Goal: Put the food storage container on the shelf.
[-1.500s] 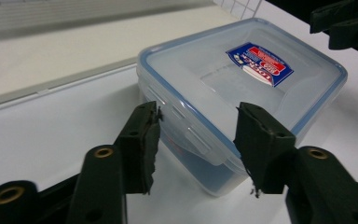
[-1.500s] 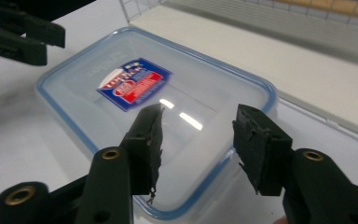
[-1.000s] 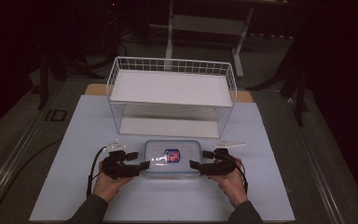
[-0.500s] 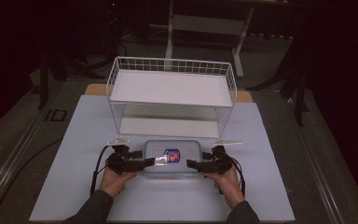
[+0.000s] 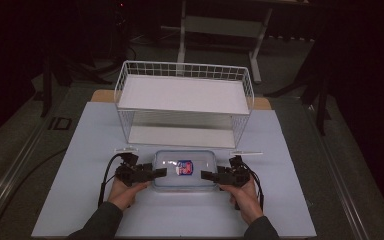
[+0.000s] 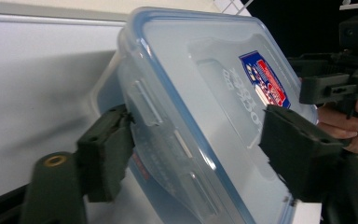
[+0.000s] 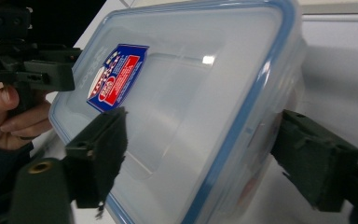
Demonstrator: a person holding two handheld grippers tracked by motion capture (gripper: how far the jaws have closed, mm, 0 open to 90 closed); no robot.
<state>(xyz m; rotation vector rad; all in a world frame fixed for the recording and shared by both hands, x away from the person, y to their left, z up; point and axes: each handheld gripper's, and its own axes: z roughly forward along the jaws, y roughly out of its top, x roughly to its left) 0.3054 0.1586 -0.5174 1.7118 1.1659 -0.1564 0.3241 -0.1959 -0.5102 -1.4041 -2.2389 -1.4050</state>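
— Table [image 5: 70, 165]: white top, lit from above, wooden edge showing at the far corners
— Beyond it?
— Dark room; grey floor [image 5: 15, 130]; pale metal-legged bench [image 5: 220, 25] at the back; black stand legs [image 5: 320, 100] at right

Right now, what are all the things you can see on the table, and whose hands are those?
Food container: one, clear plastic with a blue-edged lid and a red and blue sticker, near the front middle of the table, between the two grippers.
Wire rack: one, white, two shelves, behind the container.
Table cover: one, pale white sheet, under everything.
Left gripper: one, black, jaws open around the container's left end.
Right gripper: one, black, jaws open around the container's right end.
Hands: two, a person's, left hand and right hand, each holding a gripper at the front edge.
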